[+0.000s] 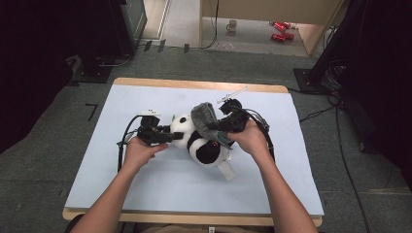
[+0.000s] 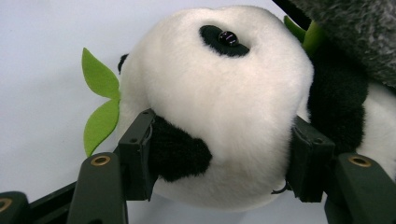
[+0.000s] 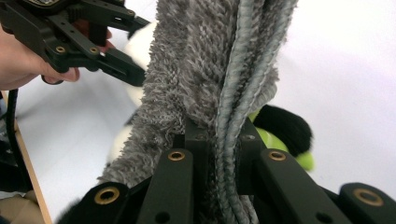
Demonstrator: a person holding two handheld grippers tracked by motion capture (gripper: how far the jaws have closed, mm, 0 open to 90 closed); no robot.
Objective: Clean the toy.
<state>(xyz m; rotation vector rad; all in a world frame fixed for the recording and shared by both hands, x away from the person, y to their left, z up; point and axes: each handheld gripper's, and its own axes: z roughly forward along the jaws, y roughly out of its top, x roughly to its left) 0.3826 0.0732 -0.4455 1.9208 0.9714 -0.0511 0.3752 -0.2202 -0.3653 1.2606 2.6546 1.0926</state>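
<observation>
Pale blue tabletop (image 1: 145, 179) is bearing a black-and-white plush panda (image 1: 201, 145); left gripper (image 2: 219, 158) is clamping its head, right gripper (image 3: 219, 154) is pinching a grey fuzzy cloth (image 3: 196, 70), which could slip free.

Both forearms reach in from the near edge, angled toward each other. The left gripper (image 1: 167, 135) points right, jaws partly apart, clamping the panda (image 2: 219, 107). The right gripper (image 1: 219, 127) points left, jaws pinched on the cloth (image 3: 210, 70).
</observation>
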